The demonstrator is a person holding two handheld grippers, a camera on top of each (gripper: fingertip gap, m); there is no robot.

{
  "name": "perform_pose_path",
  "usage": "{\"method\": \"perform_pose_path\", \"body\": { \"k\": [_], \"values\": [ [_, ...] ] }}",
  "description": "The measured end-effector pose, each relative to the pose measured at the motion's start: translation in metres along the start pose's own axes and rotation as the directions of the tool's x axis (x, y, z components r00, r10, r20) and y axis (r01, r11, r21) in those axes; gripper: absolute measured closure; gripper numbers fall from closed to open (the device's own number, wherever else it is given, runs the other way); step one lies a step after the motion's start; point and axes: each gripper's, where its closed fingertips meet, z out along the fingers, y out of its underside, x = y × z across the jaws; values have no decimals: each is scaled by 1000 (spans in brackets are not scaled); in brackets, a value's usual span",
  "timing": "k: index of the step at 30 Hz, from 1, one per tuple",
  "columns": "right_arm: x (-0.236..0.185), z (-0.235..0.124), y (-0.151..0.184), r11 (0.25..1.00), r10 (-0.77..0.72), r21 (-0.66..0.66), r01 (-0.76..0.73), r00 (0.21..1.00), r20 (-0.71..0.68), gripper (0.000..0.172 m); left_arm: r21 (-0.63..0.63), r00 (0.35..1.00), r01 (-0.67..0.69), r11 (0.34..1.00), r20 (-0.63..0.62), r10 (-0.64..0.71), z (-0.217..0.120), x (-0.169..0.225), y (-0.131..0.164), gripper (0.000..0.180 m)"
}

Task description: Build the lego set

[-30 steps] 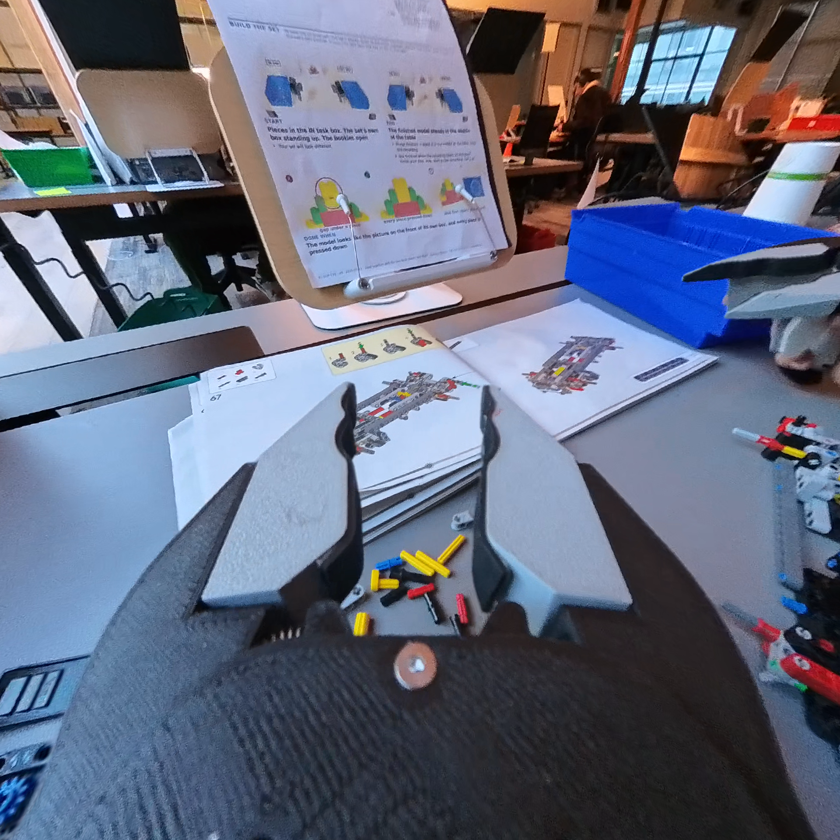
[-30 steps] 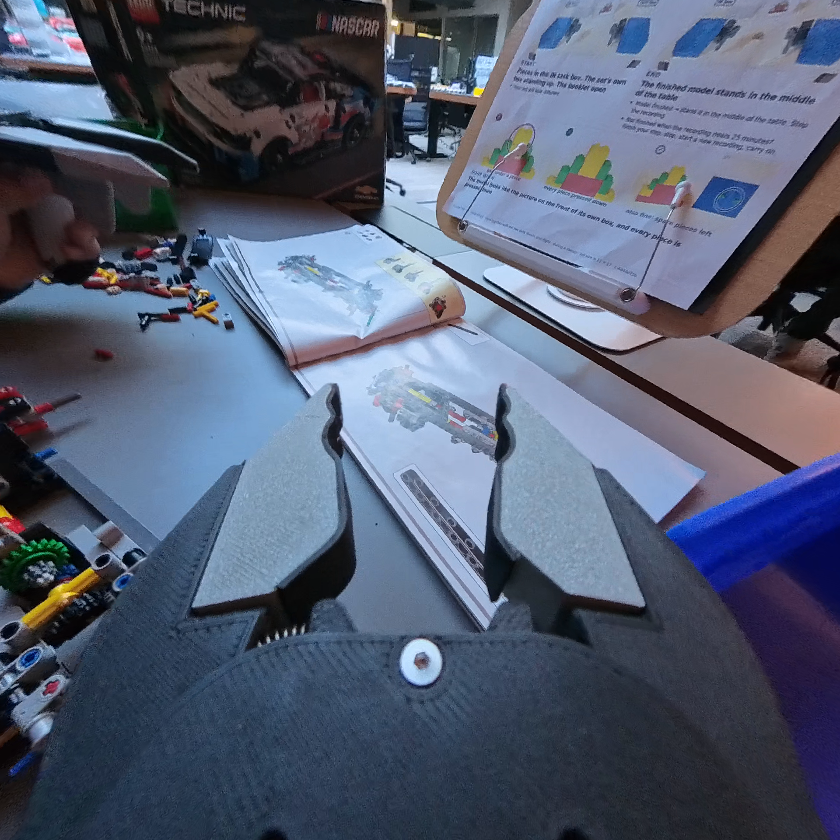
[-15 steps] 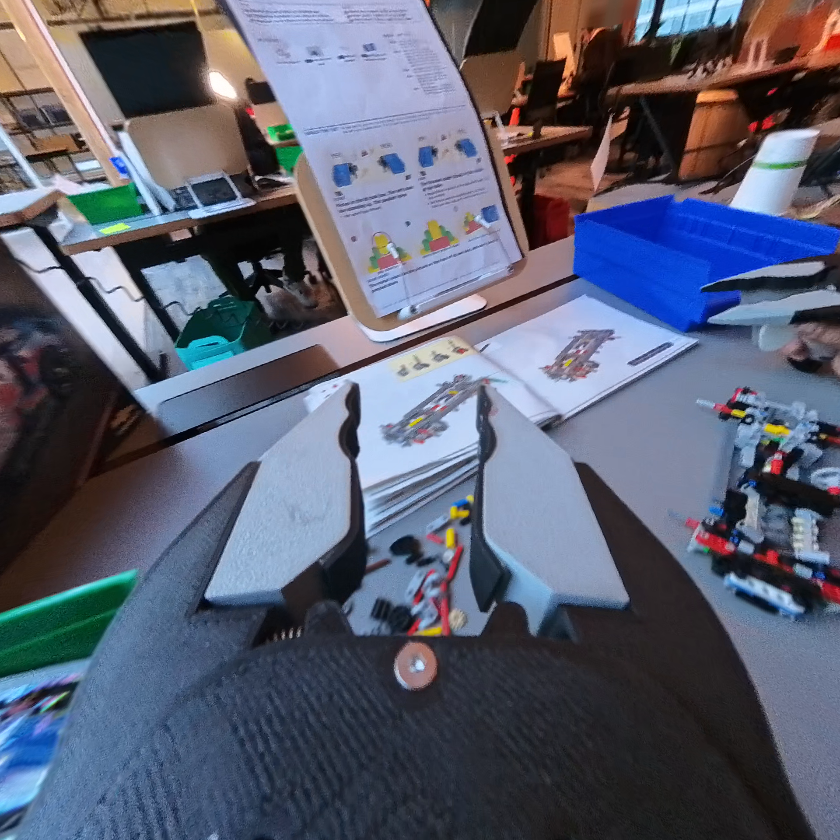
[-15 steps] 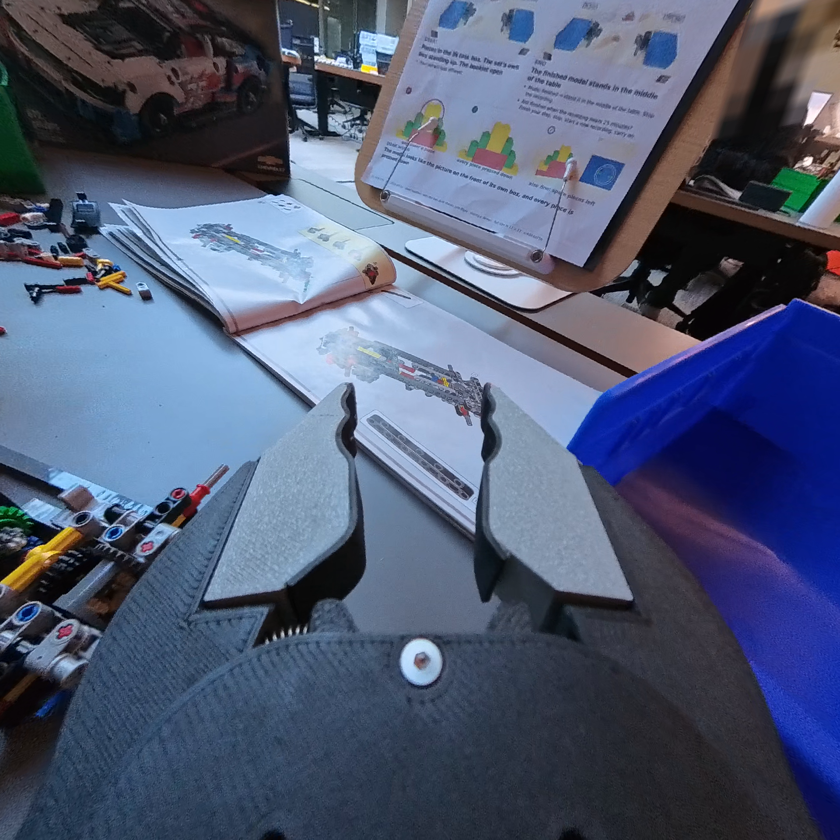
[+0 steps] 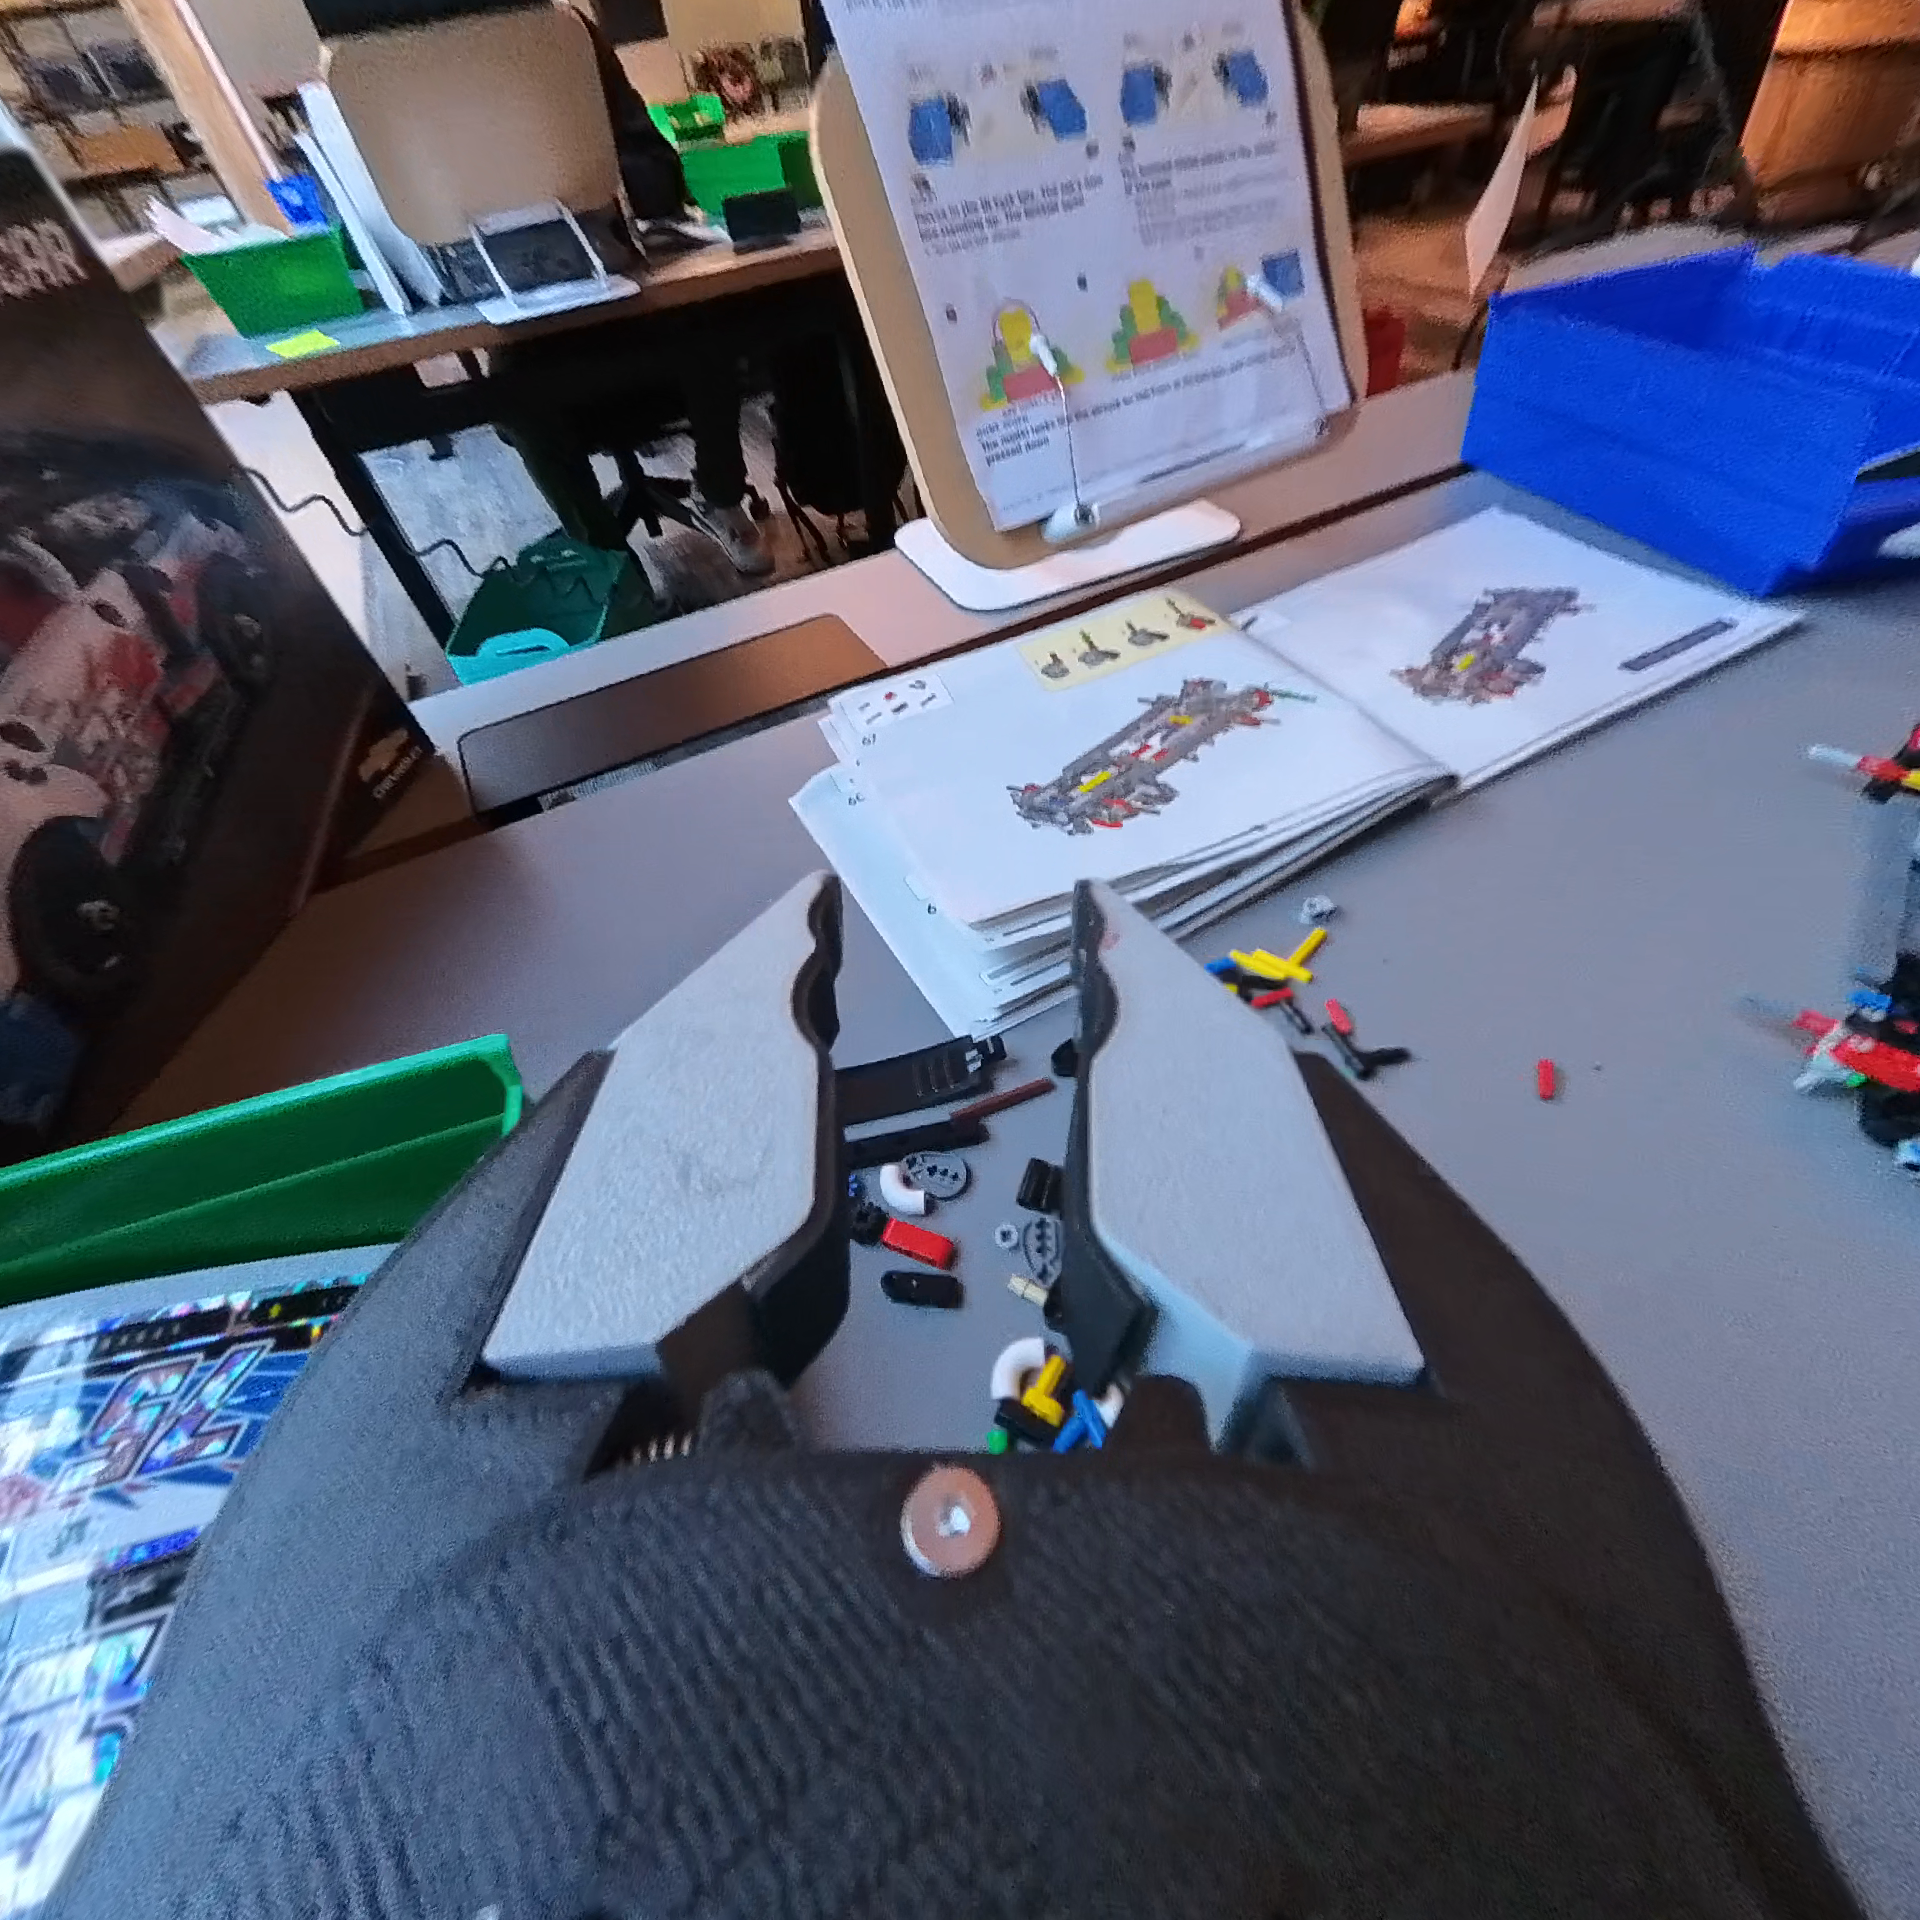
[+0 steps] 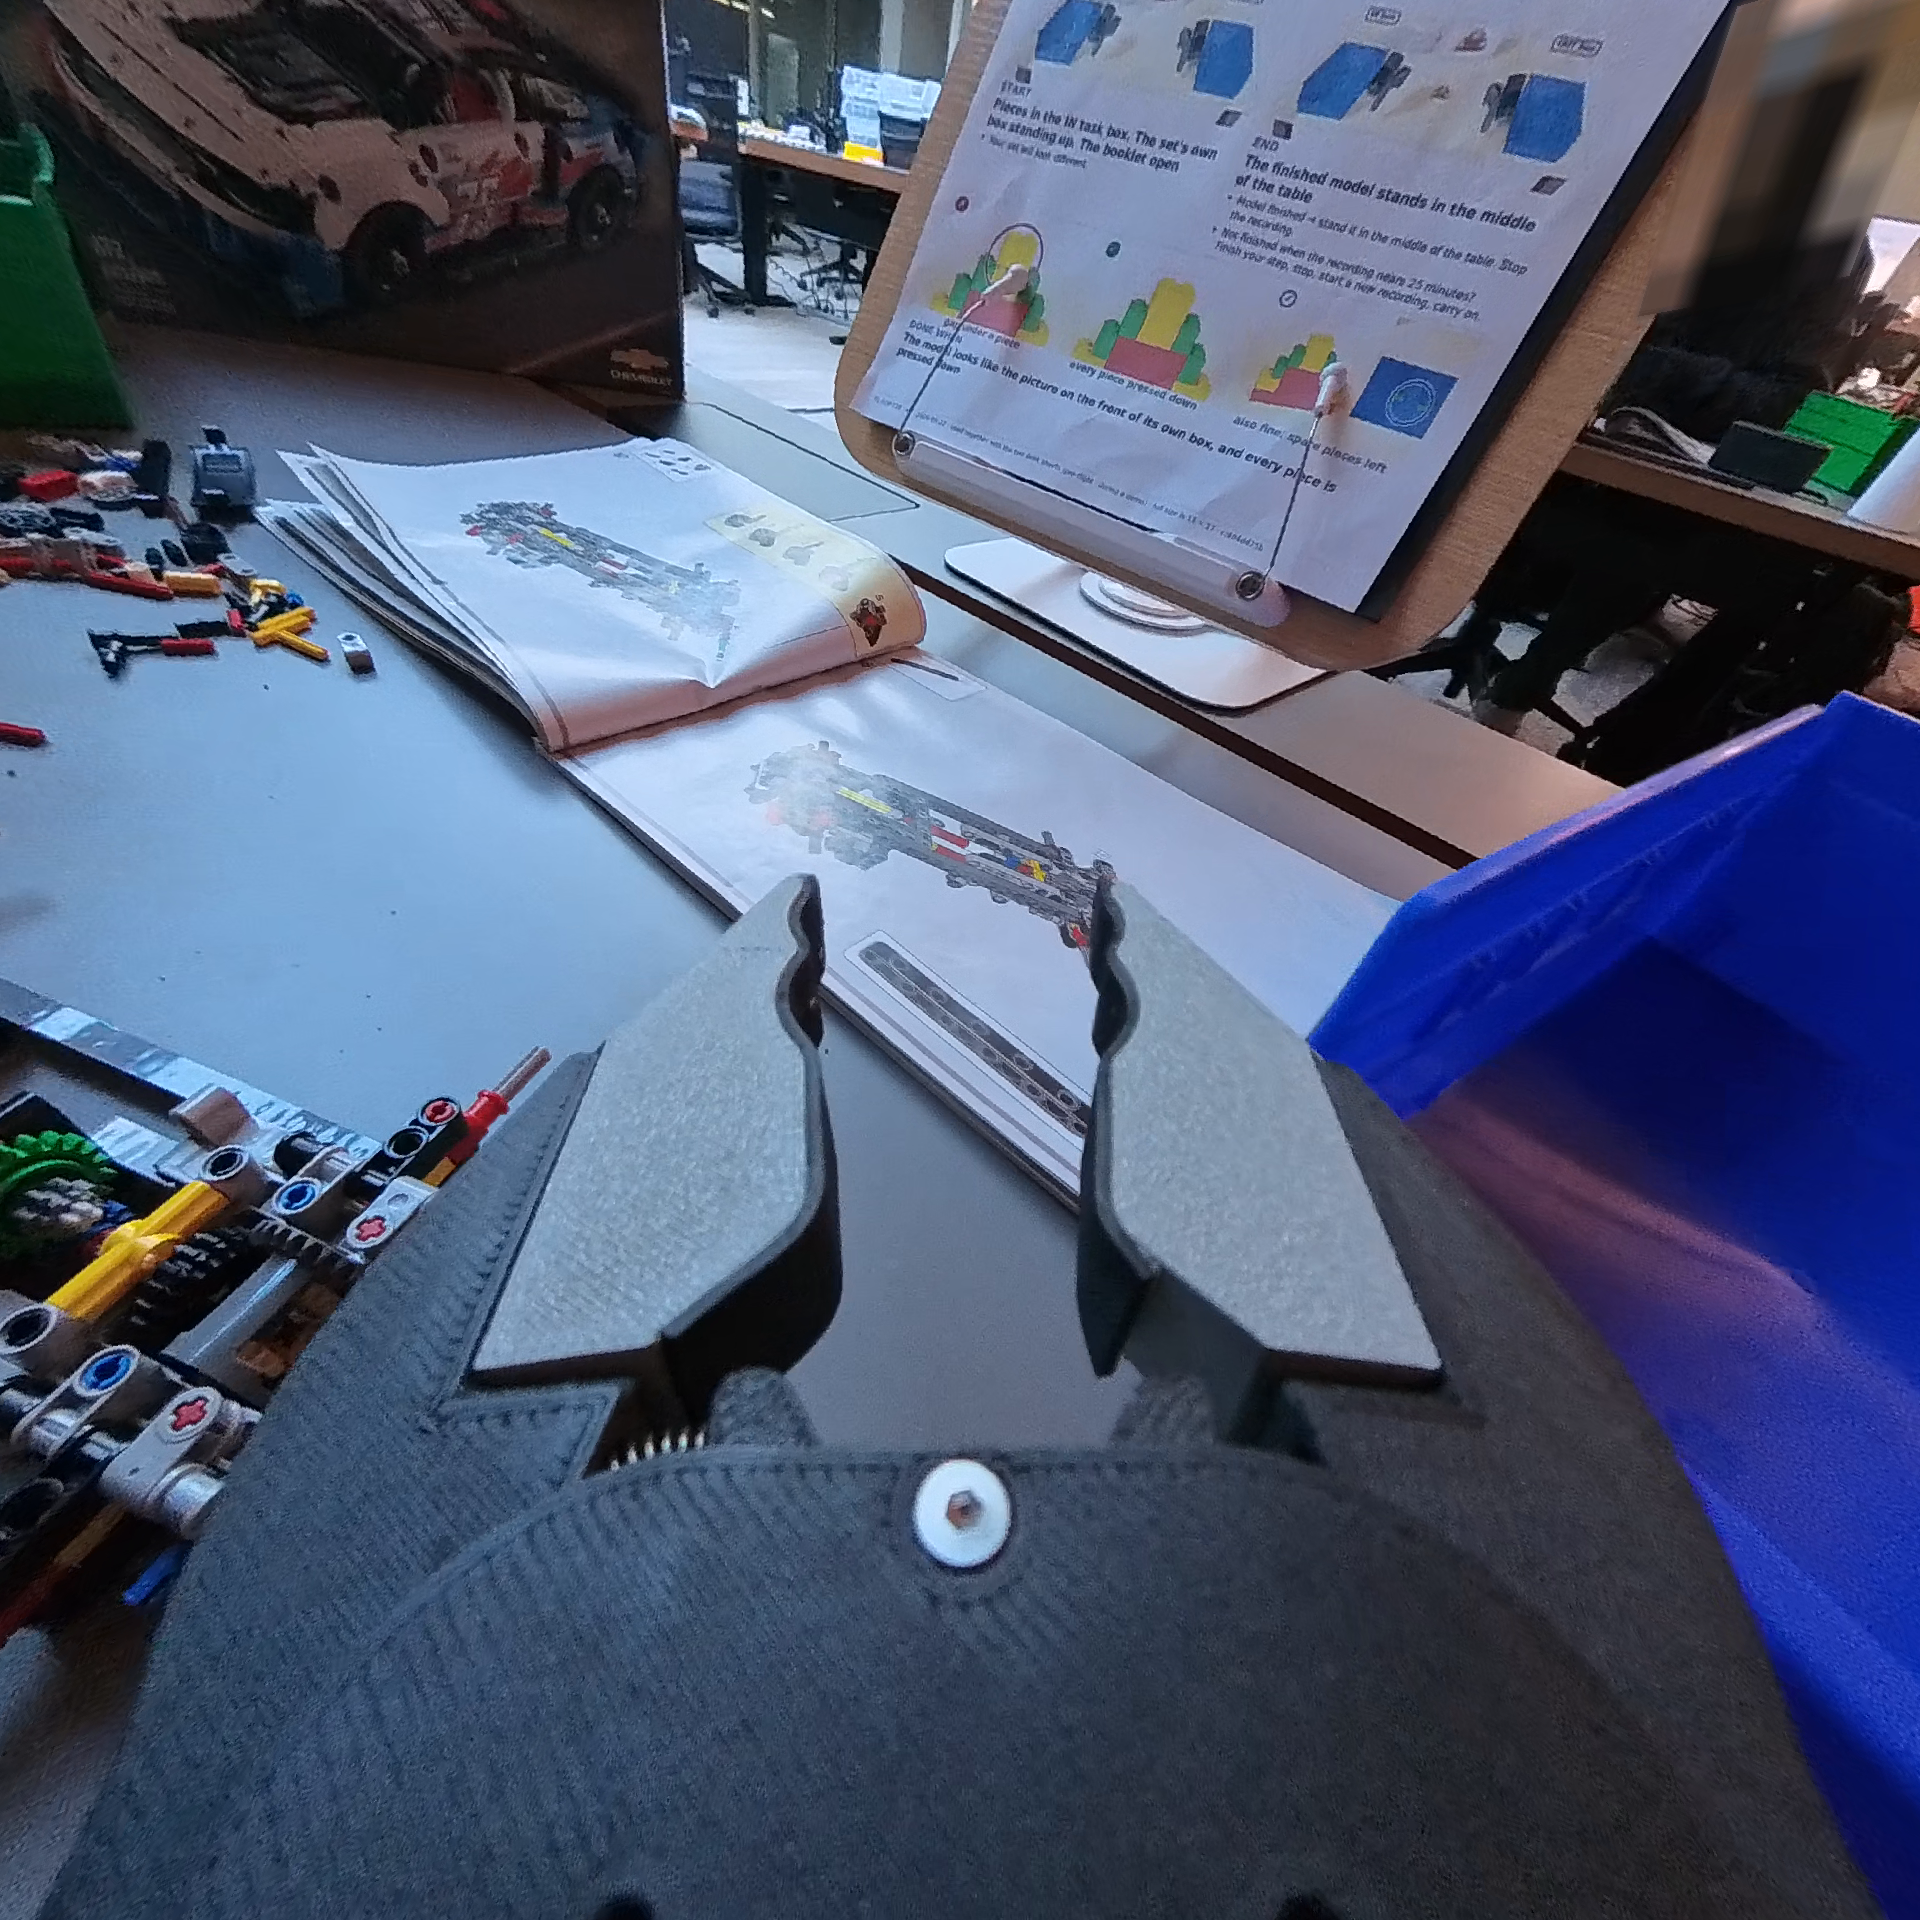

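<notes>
Both grippers have swung left since earlier. Left gripper (image 5: pixel 951 914) and right gripper (image 6: pixel 951 914) gape, grasping nothing. Blue plastic bin (image 6: pixel 1662 997) at three o'clock: contents hidden. Green plastic bin (image 5: pixel 260 1153) at nine o'clock, cut off.

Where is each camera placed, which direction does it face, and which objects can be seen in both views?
Left wrist view: sits on the left gripper, open and empty, above loose small pieces, facing the open booklet and the sheet stand.
Right wrist view: sits on the right gripper, open and empty, above the booklet's right page, beside the blue bin.
Shared: booklet, stand, bin, car box, grey table.
</notes>
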Motion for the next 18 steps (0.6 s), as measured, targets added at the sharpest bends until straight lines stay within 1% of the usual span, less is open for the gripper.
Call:
{"method": "perform_pose_path", "body": {
  "k": [2,5,9,14,18],
  "values": [
    [1,-1,-1,1000,17,13,-17,1000,9,124,-51,1000,-23,998,-6,23,6,-1,8,138],
    [4,-4,-4,998,53,37,-53,998,16,125,-95,999,-48,994,-17,47,4,-4,14,137],
    [9,-7,-7,992,105,68,-107,994,23,127,-145,999,-39,989,-21,36,1,-7,28,136],
    [13,-10,-10,985,143,95,-145,989,32,128,-220,999,-34,975,33,42,-7,-14,46,137],
    [11,-11,-14,976,177,118,-184,982,66,128,-226,997,3,974,73,14,-21,-13,47,137]
  ]
}}
